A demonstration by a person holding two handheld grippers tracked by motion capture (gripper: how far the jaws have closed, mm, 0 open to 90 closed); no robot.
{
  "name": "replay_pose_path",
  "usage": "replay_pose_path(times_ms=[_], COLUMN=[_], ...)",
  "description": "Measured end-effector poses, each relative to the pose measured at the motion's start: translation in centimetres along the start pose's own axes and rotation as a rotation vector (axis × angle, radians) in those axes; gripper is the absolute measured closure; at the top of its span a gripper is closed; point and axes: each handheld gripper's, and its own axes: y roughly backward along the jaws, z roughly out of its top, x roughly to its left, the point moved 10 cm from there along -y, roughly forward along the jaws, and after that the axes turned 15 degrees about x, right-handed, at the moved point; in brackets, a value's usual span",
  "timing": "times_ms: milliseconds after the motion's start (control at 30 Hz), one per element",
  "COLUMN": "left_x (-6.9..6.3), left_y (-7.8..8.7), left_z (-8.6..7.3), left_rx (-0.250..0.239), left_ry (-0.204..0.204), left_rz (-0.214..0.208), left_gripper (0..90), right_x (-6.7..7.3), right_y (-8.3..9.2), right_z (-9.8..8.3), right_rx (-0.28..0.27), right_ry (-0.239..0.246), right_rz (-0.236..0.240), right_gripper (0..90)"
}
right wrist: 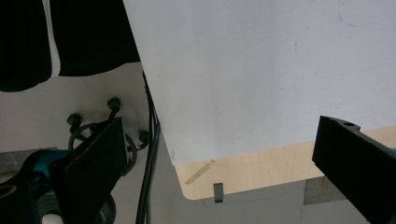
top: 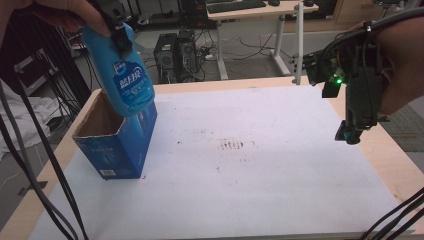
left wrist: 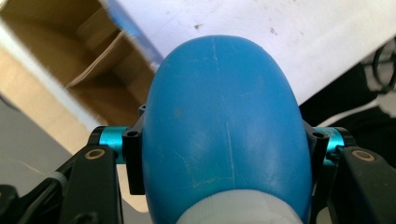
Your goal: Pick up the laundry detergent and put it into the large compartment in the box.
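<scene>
The blue bottle [top: 127, 80] hangs at the upper left of the high view, its base tilted over the mouth of the open blue box [top: 112, 145] at the table's left edge. It looks like smooth, rounded plastic, likely slippery and, if full, fairly heavy, so a grip near the neck seems wise. The left gripper [top: 120, 37] has it just there, jaws clamped on either side of the shoulder, bottle [left wrist: 224, 126] bulging between them in the left gripper view. The right gripper [top: 352, 132] hovers at the right of the frame, jaws spread wide and empty over the white table [top: 260, 165].
</scene>
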Motion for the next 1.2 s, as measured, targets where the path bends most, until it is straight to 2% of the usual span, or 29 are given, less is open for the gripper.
replay_pose_path(times_ms=[233, 333, 467, 600, 867, 900, 1067, 1200], left_x=[2.6, 3.7, 4.9, 5.7, 6.8, 7.0, 7.2, 7.4], left_y=[0.3, 0.2, 0.0, -0.6, -2.3, -2.9, -4.3, -6.4], left_z=[-1.2, -1.7, -2.1, -2.3, -2.4, -2.3, -2.1, -1.7], left_rx=[-0.009, -0.007, -0.003, 0.003, 0.027, 0.035, 0.047, 0.063], left_ry=[0.144, 0.207, 0.268, 0.3, 0.315, 0.316, 0.305, 0.279], left_rz=[-0.037, -0.037, -0.018, -0.02, -0.017, -0.013, -0.017, -0.024], left_gripper=[37.9, 38.0, 38.0, 38.0, 37.9, 37.9, 38.0, 38.0], right_x=[0.1, 0.0, 0.0, 0.0, -0.1, -0.2, -0.2, -0.2], right_y=[0.1, 0.1, 0.0, 0.0, -0.1, -0.1, -0.1, -0.1], right_z=[0.3, 0.3, 0.3, 0.5, 0.7, 0.7, 0.9, 1.1], right_rx=[-0.002, 0.001, 0.002, 0.002, 0.005, 0.004, 0.005, 0.006], right_ry=[-0.002, 0.006, 0.001, -0.004, 0.003, 0.009, 0.005, 0.013], right_rz=[-0.001, -0.002, 0.0, 0.005, 0.005, 0.004, 0.01, 0.007], right_gripper=[2.4, 2.4, 2.4, 2.4, 2.4, 2.4, 2.4, 2.4])
